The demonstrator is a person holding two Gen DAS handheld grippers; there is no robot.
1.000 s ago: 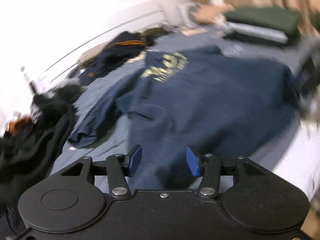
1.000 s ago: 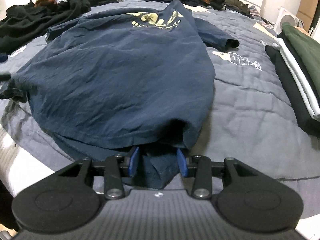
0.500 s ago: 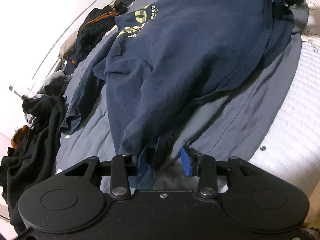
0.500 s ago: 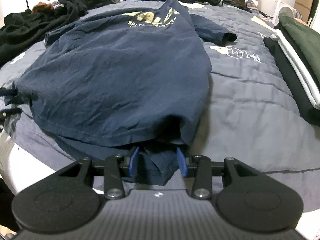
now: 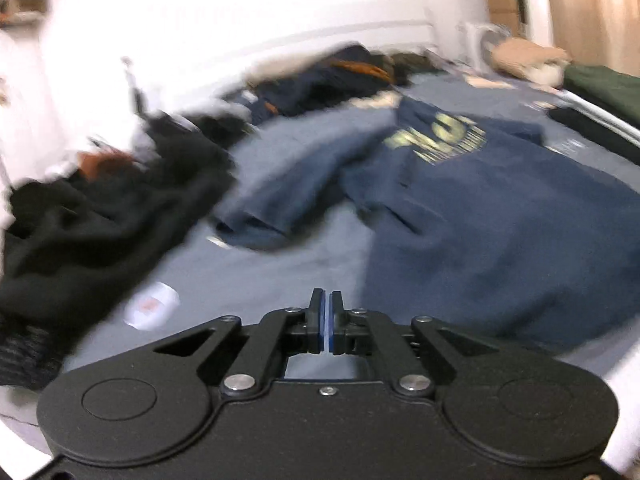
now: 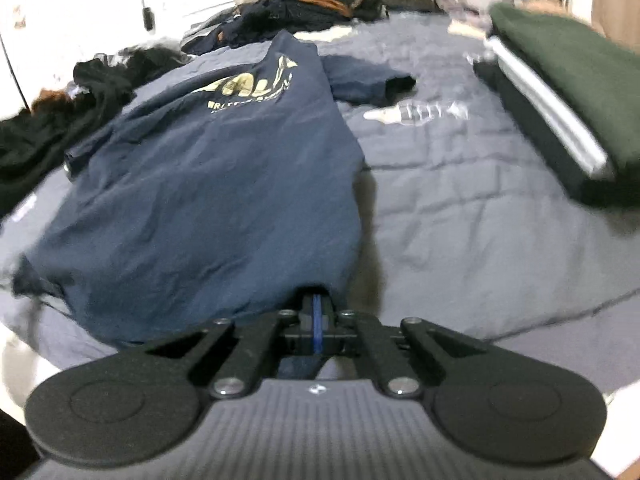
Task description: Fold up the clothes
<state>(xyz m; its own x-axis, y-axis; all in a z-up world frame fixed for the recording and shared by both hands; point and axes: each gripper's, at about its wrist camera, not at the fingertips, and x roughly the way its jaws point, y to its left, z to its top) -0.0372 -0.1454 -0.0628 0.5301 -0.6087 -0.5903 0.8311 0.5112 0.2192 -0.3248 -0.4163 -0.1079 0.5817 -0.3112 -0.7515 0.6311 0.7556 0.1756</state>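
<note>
1. Check the right tongs first: pressed together on the near hem of the navy-blue cotton T-shirt with a yellow chest print, with cloth draped over the tips. Confirm by feel that both layers are pinched, not only the top one.
2. Look at the left tongs: closed too, yet seemingly on nothing, with only bedding visible beyond the pads and the T-shirt lying off to their right. Reopen and re-take the other hem corner before lifting anything.
3. Note where the garment lies: spread front-up in the middle of the grey-blue quilted bed cover, collar at the far end, sleeves out to either side, one partly rumpled.
4. Once both corners are held, raise them together and level, pull gently taut to flatten creases, then carry the hem toward the collar in one smooth arc.
5. Keep the fold clear of the black heap of unfolded clothes on the left and the neat stack of folded garments on the right.
</note>
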